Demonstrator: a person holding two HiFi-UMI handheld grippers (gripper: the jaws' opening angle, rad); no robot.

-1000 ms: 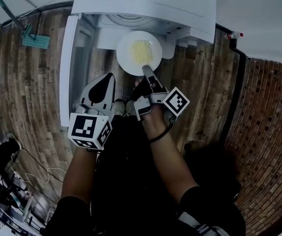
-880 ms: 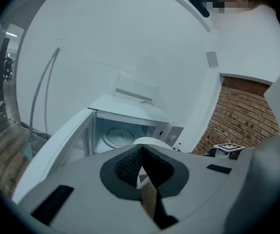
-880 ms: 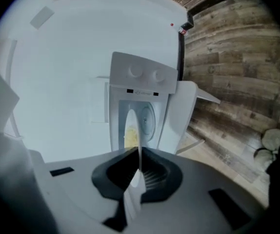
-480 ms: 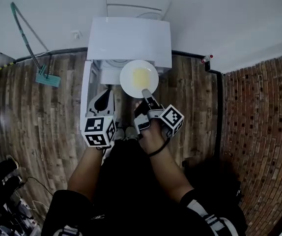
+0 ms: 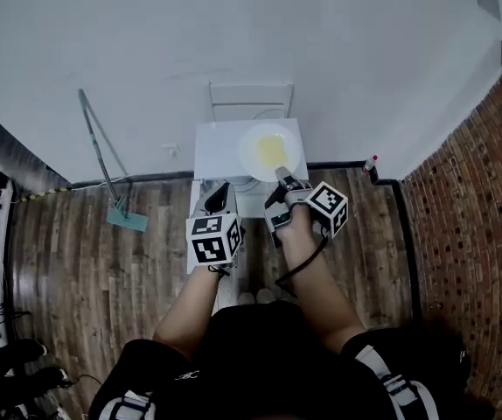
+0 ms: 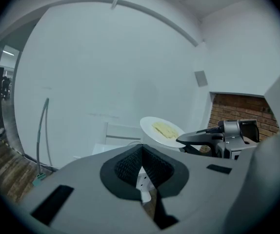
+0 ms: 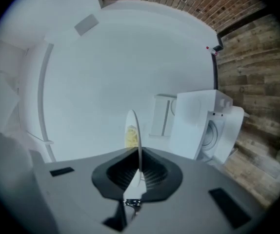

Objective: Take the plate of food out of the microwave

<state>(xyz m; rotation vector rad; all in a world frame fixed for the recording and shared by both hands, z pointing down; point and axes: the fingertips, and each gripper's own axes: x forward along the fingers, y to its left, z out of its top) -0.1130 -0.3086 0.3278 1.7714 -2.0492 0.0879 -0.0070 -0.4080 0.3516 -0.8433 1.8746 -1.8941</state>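
Wooden floor beneath a white wall. Mop (image 5: 127,218) at left; white microwave (image 5: 220,147) at centre. Left tool (image 5: 219,191) closed and empty, in front of the microwave. Plate (image 5: 247,147) of yellow food (image 5: 272,151) out of the microwave, over its top, its rim clamped by the right tool (image 5: 282,176).

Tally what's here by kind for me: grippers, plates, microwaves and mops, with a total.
Grippers: 2 (left gripper, right gripper)
Plate of food: 1
Microwave: 1
Mop: 1
Total: 5
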